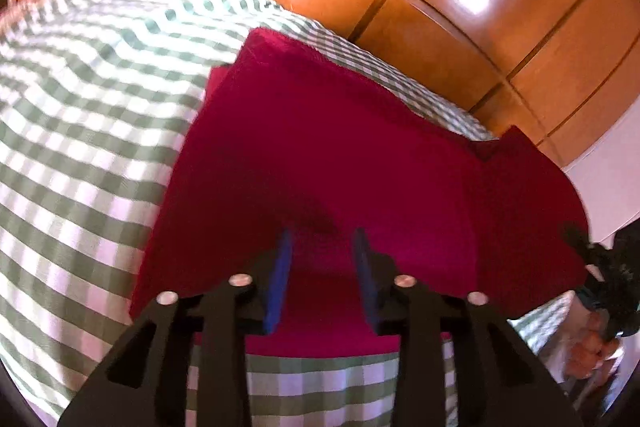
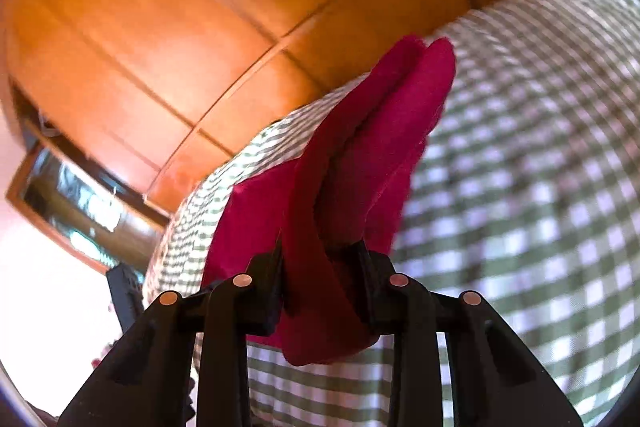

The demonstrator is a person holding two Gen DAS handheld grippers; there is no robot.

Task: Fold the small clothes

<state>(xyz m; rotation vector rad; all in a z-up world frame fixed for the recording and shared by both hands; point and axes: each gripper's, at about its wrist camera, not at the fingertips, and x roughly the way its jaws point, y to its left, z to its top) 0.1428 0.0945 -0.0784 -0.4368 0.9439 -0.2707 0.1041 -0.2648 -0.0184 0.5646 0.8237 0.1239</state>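
Black left gripper (image 1: 322,247) w/ blue-padded fingers (image 1: 280,279) apart, dark-red fabric garment (image 1: 320,155) between them but not pinched (motion blur). Right gripper (image 2: 320,259) has its fingers clamped on a bunched fold of it, lifted over the green-and-white checked cloth on the worktop (image 2: 540,187), orange tiled floor (image 1: 500,27) beyond.

You are working over a surface covered by a green and white checked cloth (image 1: 80,115). You cannot see what is under the checks, so it may be a table or a bed. A dark red garment (image 1: 320,155) rests on the checked cloth. Part of it lies flat, and its near edge is lifted off the cloth. From your right side the same red garment (image 2: 360,163) hangs bunched up above the checks (image 2: 540,167). Past the far edge you see an orange tiled floor (image 1: 500,27).
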